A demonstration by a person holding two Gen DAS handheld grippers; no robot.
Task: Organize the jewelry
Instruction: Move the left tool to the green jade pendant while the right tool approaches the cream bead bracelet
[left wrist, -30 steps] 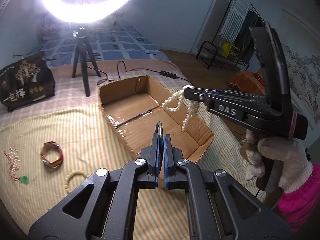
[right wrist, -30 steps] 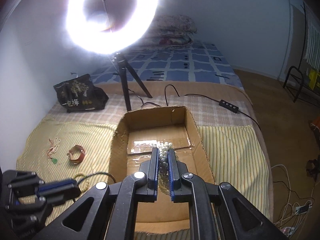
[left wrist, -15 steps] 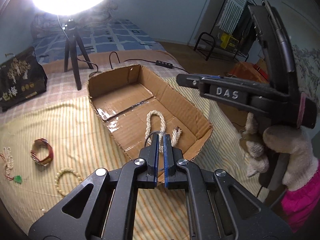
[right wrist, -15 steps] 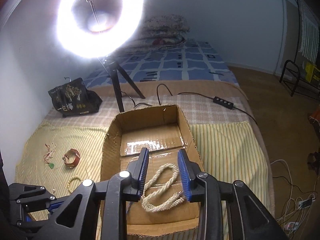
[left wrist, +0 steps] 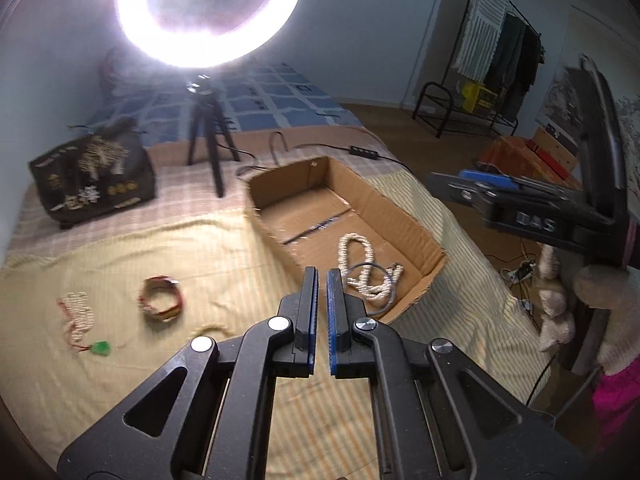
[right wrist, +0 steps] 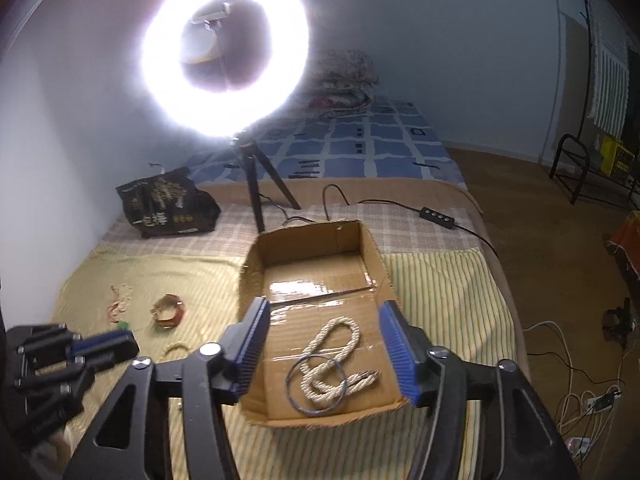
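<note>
Right gripper (right wrist: 324, 344): fingers spread wide, just been opening, nothing gripped. The pearl rope necklace (right wrist: 336, 364) lies below them, loose on the floor of the cardboard box (right wrist: 372, 256), toward its near end, with a thin blue-grey bangle (right wrist: 316, 384) lapped over it.

Left gripper (left wrist: 322, 312): fingers closed to a sliver, nothing seen between them. It is held above the bed (left wrist: 240, 248), just left of the box's near-left wall.

Seen best from the left wrist: three pieces left on the yellow striped blanket (left wrist: 120, 272), left of the box – a red-and-gold bracelet (left wrist: 162, 304), a pale bead string with a green pendant (left wrist: 80, 320), and a beaded bracelet (left wrist: 212, 326) partly hidden behind the fingers. Also the gloved hand (left wrist: 592, 300) on the right gripper's handle, at the bed's right edge.

Seen only from the right wrist: the box's full outline and the taped seam across its floor. The same three pieces show smaller and blurred there.

Ring light (right wrist: 226, 52) on a tripod and a black bag (right wrist: 168, 204) stand behind the box.
</note>
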